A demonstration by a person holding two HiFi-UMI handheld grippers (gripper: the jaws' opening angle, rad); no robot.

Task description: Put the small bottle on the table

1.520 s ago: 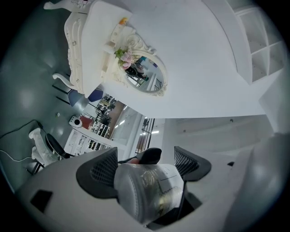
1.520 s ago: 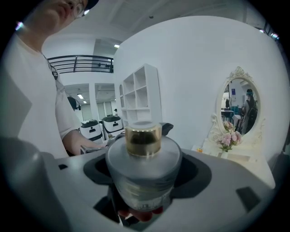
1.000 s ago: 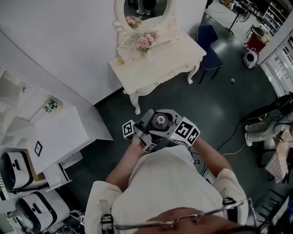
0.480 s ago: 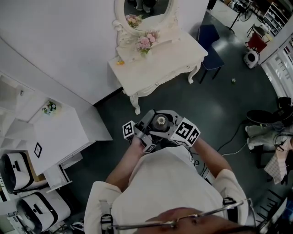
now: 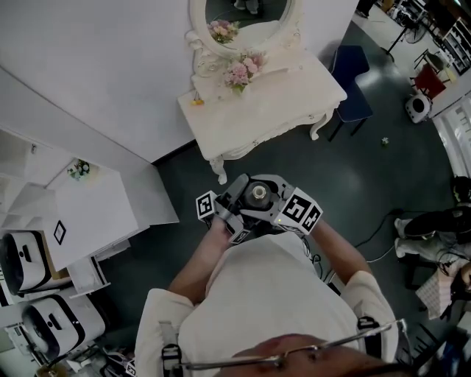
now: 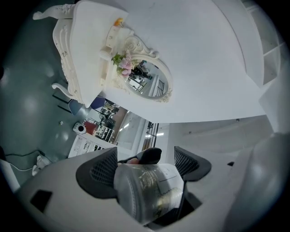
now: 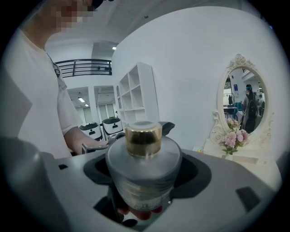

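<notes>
You stand in a lab hall staged as a bedroom: dressing table (image 5: 276,99) and mirror (image 5: 246,16) by a partition (image 5: 96,66), white machines (image 5: 53,330) parked nearby.

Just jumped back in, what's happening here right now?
A person stands on the dark floor in front of the white dressing table, holding both grippers close to the chest. The small bottle, with its gold cap, is carried between them. The left gripper and the right gripper each have their jaws closed on it. The bottle has not yet been set down on the table.
</notes>
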